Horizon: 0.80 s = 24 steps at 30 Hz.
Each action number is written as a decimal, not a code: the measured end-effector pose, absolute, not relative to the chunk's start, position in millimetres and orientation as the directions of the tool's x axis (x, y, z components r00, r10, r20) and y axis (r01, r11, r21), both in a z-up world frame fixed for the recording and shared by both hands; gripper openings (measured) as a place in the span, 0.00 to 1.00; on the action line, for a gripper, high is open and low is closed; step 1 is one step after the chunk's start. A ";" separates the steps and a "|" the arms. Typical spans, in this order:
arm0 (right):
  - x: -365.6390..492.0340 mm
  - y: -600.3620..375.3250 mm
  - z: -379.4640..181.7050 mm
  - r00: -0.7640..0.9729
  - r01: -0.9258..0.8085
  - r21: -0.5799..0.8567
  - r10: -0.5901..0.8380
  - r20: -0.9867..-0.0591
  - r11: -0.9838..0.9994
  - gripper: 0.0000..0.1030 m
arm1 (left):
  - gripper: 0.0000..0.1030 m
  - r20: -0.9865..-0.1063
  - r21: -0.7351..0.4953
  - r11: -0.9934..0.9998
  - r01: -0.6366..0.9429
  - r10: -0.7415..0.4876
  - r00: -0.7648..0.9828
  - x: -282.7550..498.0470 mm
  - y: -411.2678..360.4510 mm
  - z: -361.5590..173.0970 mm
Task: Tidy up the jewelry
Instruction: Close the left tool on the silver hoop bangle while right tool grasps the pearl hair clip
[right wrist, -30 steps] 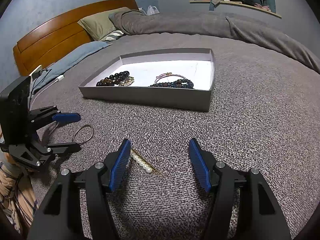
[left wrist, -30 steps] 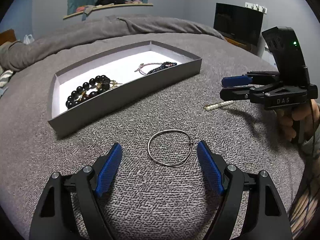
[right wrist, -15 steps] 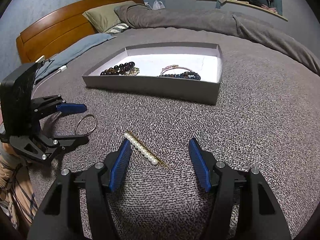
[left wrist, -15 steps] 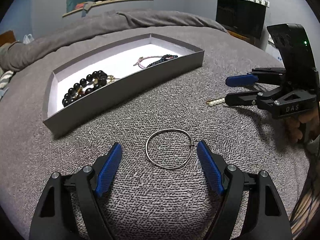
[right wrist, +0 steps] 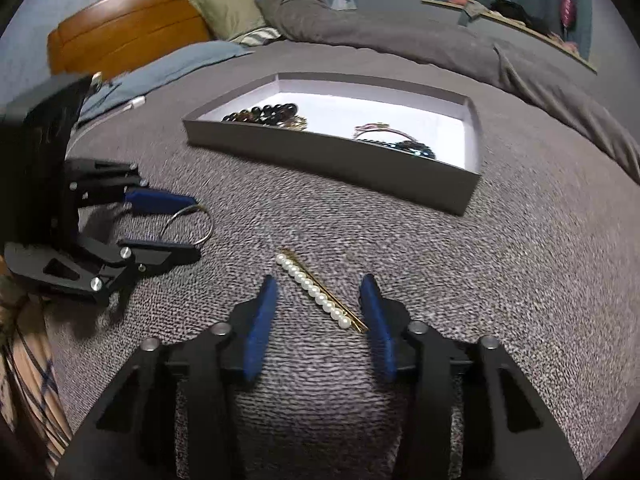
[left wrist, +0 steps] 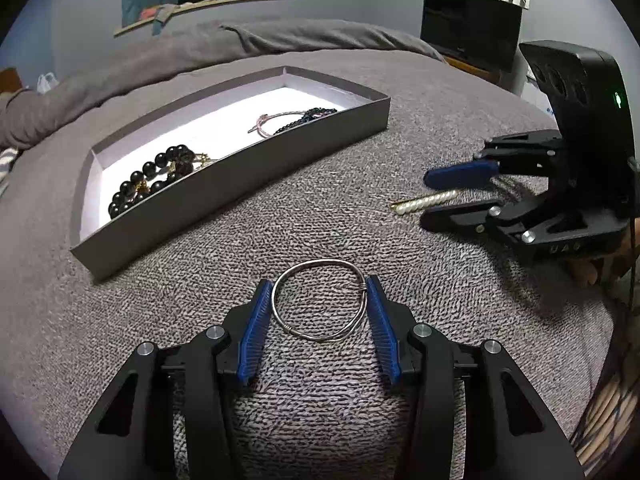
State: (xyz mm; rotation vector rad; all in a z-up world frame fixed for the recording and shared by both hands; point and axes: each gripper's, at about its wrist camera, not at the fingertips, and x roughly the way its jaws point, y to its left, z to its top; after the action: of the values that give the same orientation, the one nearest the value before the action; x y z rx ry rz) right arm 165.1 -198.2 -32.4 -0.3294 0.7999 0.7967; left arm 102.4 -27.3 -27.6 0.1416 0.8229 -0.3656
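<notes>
A thin silver wire bangle [left wrist: 320, 300] lies on the grey bedspread between the blue pads of my left gripper [left wrist: 318, 284], which touch its two sides. It also shows in the right wrist view [right wrist: 188, 226]. A pearl hair pin [right wrist: 320, 294] lies between the jaws of my right gripper [right wrist: 320, 286], which stand partly closed around it without touching. The pin also shows in the left wrist view [left wrist: 424, 202]. A shallow grey box [left wrist: 224, 192] with a white floor holds a black bead bracelet [left wrist: 152, 180] and thinner bracelets [left wrist: 292, 120].
The grey box [right wrist: 344, 160] stands beyond both grippers on the bedspread. A rumpled grey duvet [left wrist: 240, 48], pillows [right wrist: 236, 8] and a wooden headboard [right wrist: 140, 20] lie behind it. A black screen [left wrist: 472, 28] stands at the far right.
Both grippers have moved forward and lower. The left jaws have narrowed onto the bangle's sides. The right jaws have narrowed around the pearl pin.
</notes>
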 end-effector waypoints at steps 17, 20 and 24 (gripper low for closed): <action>162.2 -190.8 -31.5 0.402 -0.754 0.058 0.529 -0.747 0.655 0.08 | 0.48 -0.736 -0.027 0.930 0.366 -0.266 0.622 104.9 -26.4 -27.3; 164.9 -188.0 -33.7 0.400 -0.751 0.064 0.530 -0.748 0.657 0.08 | 0.47 -0.731 -0.011 0.930 0.366 -0.258 0.632 104.5 -29.2 -25.7; 165.9 -186.6 -29.3 0.413 -0.747 0.071 0.546 -0.729 0.660 0.08 | 0.47 -0.714 -0.005 0.932 0.361 -0.256 0.652 102.9 -28.2 -21.1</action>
State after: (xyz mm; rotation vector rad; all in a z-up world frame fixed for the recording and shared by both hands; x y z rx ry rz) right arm 165.9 -186.6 -29.3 -0.2838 0.7981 0.8268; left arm 102.9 -28.2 -21.1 0.1425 0.7863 -0.3518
